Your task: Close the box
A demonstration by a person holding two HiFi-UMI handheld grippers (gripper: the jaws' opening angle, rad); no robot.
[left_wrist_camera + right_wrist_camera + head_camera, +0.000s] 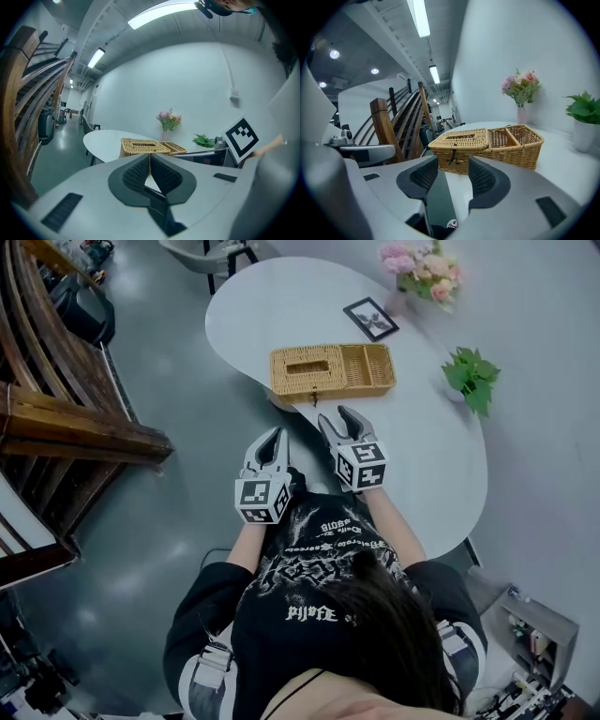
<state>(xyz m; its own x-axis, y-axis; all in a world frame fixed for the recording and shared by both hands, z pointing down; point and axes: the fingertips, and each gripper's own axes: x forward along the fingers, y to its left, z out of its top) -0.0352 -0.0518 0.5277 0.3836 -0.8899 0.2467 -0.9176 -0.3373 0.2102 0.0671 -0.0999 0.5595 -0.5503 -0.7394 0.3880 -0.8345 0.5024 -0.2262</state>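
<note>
A wicker box [332, 370] sits on the white table [422, 465] in front of me. A slotted lid lies flat over its left half, with a small latch on the front [453, 158]; the right compartments stand uncovered. My right gripper [336, 417] hovers just short of the box's front, open, nothing between its fingers. My left gripper [275, 437] is further left and nearer to me, off the table's edge, shut with its pads touching and empty. The box shows in the left gripper view [145, 146] and the right gripper view [487, 147].
A framed picture [370, 318] and a pink flower vase [422, 273] stand behind the box. A green potted plant [471, 377] sits at the right. Wooden stairs [56, 418] rise on the left, over a grey floor.
</note>
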